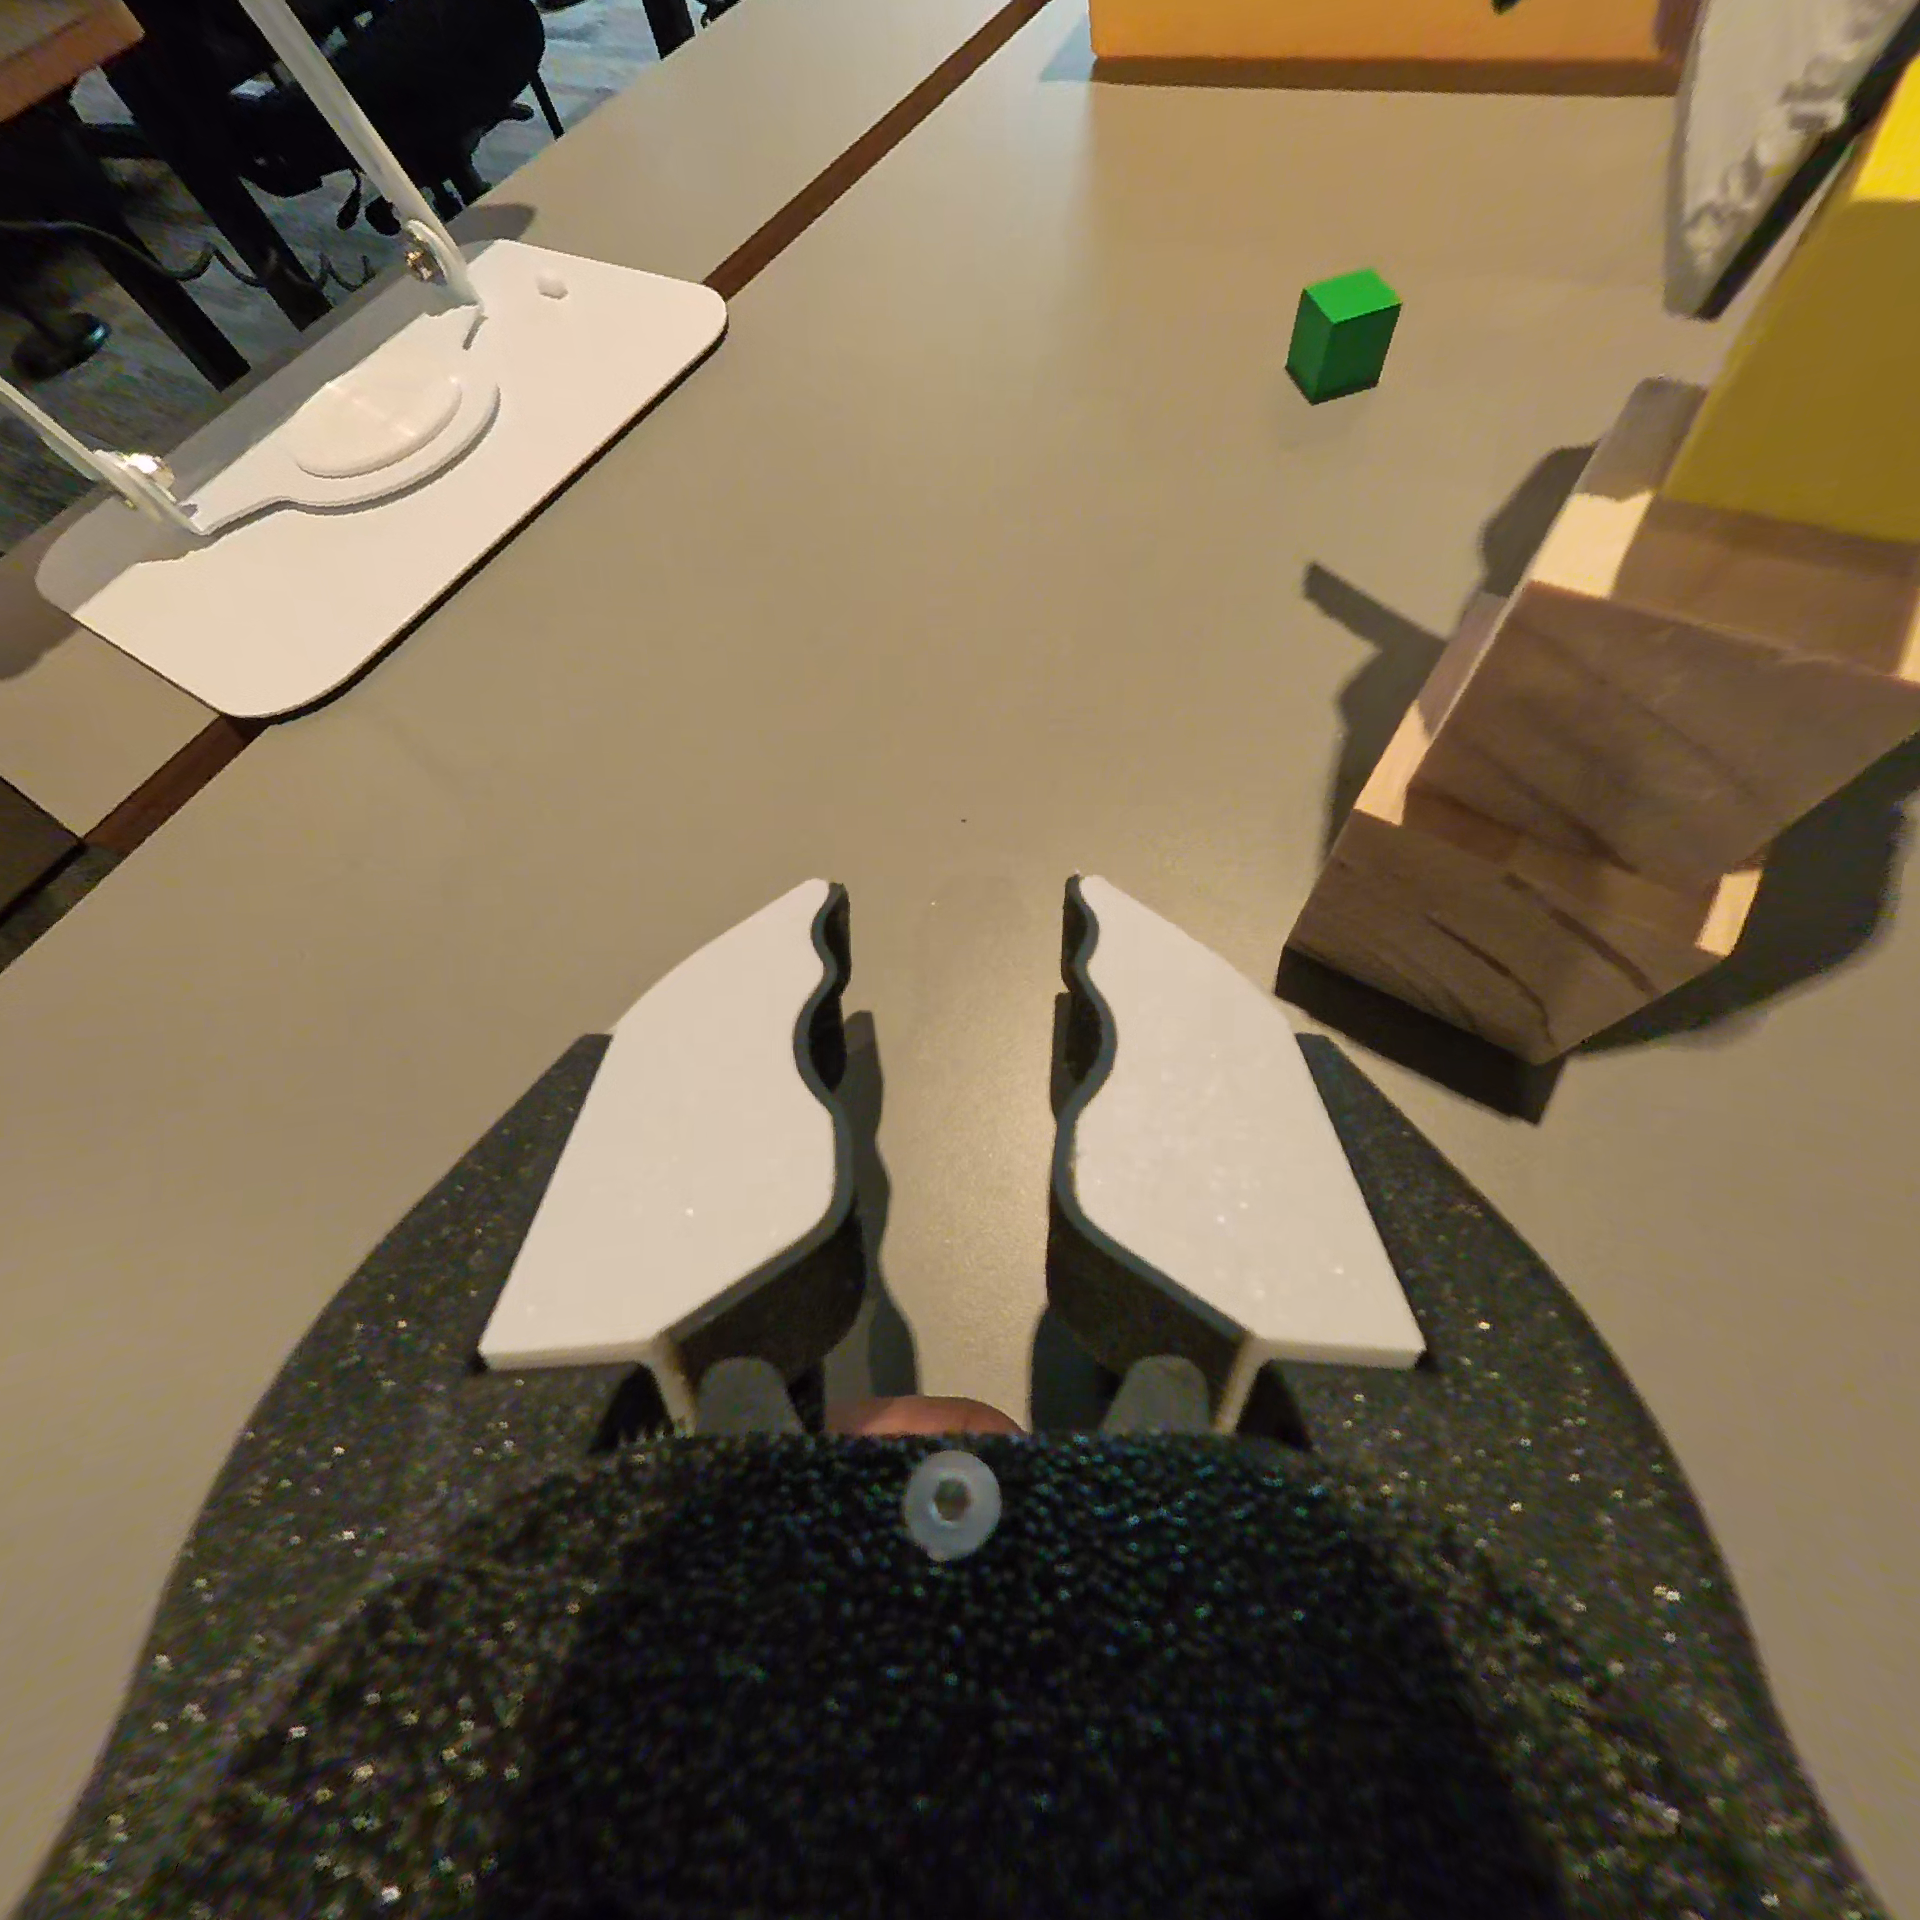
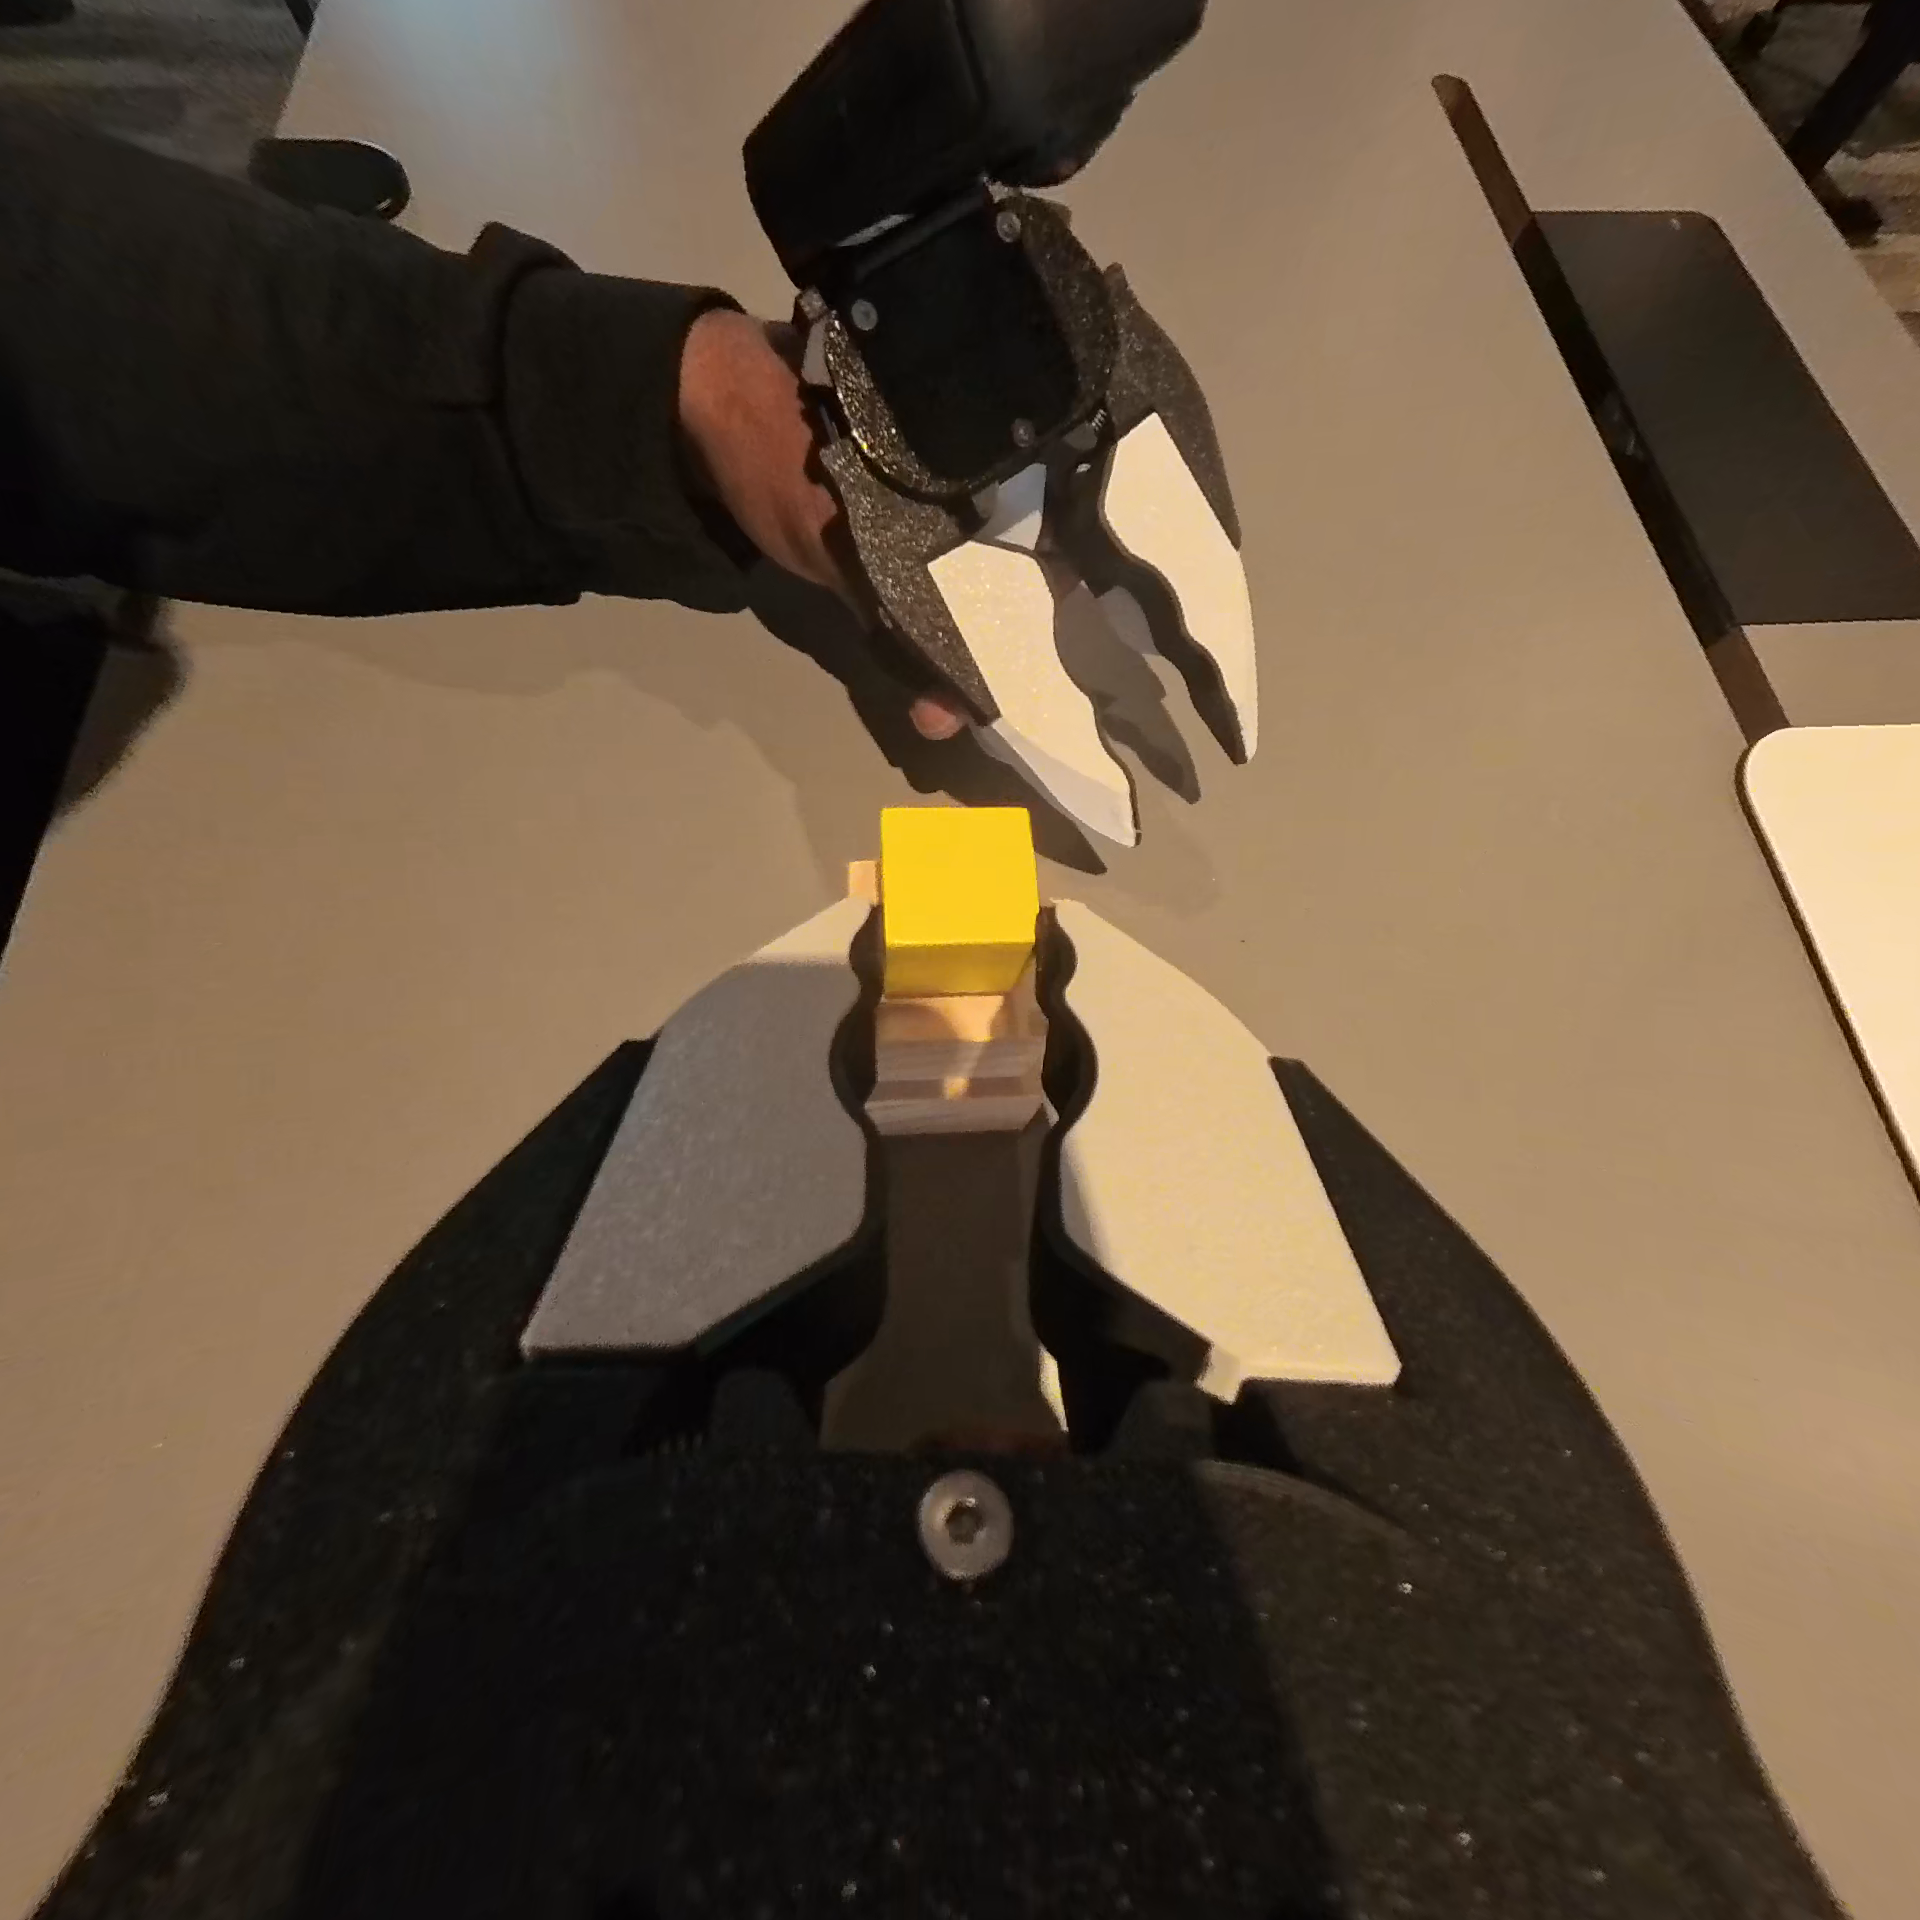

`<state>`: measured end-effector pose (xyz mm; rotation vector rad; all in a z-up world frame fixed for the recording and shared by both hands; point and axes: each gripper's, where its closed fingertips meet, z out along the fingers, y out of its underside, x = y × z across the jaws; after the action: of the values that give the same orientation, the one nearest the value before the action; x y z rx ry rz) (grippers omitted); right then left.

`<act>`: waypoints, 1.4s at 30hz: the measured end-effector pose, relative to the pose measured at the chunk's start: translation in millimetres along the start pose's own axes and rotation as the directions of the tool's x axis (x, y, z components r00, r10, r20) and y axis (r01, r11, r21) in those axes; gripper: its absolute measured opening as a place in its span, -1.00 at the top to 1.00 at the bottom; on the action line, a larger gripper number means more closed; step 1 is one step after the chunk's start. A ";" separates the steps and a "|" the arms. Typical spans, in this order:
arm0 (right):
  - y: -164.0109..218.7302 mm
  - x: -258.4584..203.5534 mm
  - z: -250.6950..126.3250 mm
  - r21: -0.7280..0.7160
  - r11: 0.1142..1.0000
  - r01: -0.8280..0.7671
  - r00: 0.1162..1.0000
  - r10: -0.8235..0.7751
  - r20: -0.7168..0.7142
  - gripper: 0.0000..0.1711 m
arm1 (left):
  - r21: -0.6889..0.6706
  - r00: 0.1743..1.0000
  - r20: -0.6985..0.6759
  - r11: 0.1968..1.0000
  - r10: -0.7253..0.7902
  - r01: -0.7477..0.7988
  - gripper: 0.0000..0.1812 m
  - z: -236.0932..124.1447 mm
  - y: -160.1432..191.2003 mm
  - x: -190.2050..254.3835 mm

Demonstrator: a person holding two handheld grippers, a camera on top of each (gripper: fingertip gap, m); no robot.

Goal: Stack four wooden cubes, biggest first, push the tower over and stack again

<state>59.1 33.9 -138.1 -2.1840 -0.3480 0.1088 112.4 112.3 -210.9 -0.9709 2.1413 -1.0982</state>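
In the right wrist view my right gripper (image 2: 956,925) is shut on a yellow cube (image 2: 956,894), which sits on top of two stacked plain wooden cubes (image 2: 951,1070). In the left wrist view the same tower stands at the right: a big wooden cube (image 1: 1558,831) at the bottom, a smaller wooden cube (image 1: 1704,582) on it, and the yellow cube (image 1: 1829,395) on top. A small green cube (image 1: 1340,332) lies alone on the table beyond. My left gripper (image 1: 956,935) is open and empty, just left of the tower; it also shows in the right wrist view (image 2: 1174,769).
A white stand base (image 1: 384,468) lies at the left edge of the grey table (image 1: 935,623). An orange block (image 1: 1371,31) sits at the far end. A person's dark-sleeved arm (image 2: 312,416) holds the left gripper. A white board (image 2: 1849,935) lies at the right.
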 end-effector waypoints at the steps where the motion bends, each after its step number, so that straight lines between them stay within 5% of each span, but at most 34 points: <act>1: 0.0 -0.8 0.5 0.000 1.000 0.003 1.000 -0.003 0.002 0.68 | -0.001 1.000 0.000 1.000 0.002 -0.002 0.57 0.1 0.1 0.2; 34: 9.7 -1.1 7.6 -0.062 0.998 0.017 1.000 -0.017 -0.005 0.59 | 0.002 1.000 0.000 1.000 0.003 -0.003 0.57 -0.3 -0.1 0.6; 42: 8.0 18.3 -24.9 -0.054 0.998 0.034 0.998 -0.037 -0.045 0.46 | -0.001 1.000 0.000 1.000 0.002 -0.002 0.57 -0.6 0.7 0.1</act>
<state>83.3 15.3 -128.8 -2.2285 -0.3672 0.0297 111.7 112.7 -211.1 -0.9689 2.1426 -1.0965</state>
